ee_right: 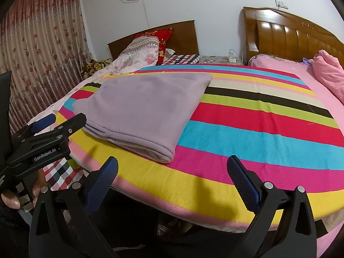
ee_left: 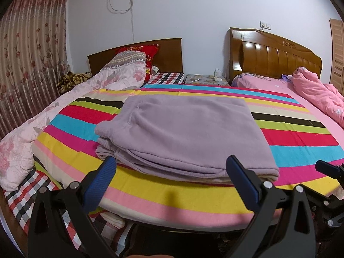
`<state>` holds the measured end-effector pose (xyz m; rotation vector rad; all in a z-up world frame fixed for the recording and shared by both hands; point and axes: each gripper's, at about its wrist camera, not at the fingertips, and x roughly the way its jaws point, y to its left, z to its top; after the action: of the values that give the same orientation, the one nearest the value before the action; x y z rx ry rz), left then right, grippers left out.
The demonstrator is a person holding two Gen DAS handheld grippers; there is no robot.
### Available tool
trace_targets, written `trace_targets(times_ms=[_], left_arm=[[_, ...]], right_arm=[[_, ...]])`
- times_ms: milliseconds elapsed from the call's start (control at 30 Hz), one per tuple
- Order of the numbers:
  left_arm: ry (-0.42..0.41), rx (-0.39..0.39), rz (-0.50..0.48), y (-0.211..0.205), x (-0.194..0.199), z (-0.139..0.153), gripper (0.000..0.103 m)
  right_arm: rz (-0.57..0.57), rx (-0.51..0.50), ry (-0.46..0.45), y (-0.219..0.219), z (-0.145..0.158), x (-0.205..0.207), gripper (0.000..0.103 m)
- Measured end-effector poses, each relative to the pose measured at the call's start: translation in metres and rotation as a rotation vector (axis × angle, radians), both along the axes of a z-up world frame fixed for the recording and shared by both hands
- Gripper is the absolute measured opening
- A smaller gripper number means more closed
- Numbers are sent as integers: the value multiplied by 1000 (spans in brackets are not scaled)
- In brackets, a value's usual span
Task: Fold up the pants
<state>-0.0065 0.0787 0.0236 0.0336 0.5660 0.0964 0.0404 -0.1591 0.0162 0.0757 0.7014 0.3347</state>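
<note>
The lilac fleece pants (ee_left: 185, 133) lie folded in a flat stack on the striped blanket (ee_left: 301, 133). They also show in the right wrist view (ee_right: 142, 107), left of centre. My left gripper (ee_left: 172, 167) is open and empty, its blue pads just short of the stack's near edge. My right gripper (ee_right: 172, 167) is open and empty, over the blanket's near edge, to the right of the pants. The left gripper (ee_right: 49, 122) shows at the left of the right wrist view. A tip of the right gripper (ee_left: 329, 167) shows at the right edge of the left wrist view.
A rolled floral quilt (ee_left: 53, 116) lies left of the blanket. A pink quilt (ee_left: 318, 94) lies on the right bed. Two wooden headboards (ee_left: 277, 53) stand at the wall, with a small bedside table (ee_left: 204, 79) between them. A curtain (ee_left: 32, 53) hangs at left.
</note>
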Motion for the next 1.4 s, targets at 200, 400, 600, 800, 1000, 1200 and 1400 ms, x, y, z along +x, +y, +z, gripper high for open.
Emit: trace_targets(times_ms=[200, 400, 600, 800, 1000, 1200, 1400], left_arm=[[1, -1, 2, 1, -1, -1, 102], [3, -2, 2, 1, -1, -2, 102], [4, -3, 2, 2, -1, -2, 102], [4, -2, 4, 2, -1, -2, 102], [3, -2, 5, 3, -1, -2, 102], [4, -2, 9, 1, -3, -2, 102], [6, -4, 13, -1, -4, -1, 102]], right_arm=[[0, 0, 1, 1, 0, 0, 98], [-1, 0, 0, 1, 0, -1, 98], [-1, 0, 1, 2, 1, -1, 98], [0, 0, 2, 3, 0, -2, 98], [1, 0, 2, 3, 0, -2, 98], [1, 0, 2, 3, 0, -2, 98], [1, 0, 2, 3, 0, -3, 98]])
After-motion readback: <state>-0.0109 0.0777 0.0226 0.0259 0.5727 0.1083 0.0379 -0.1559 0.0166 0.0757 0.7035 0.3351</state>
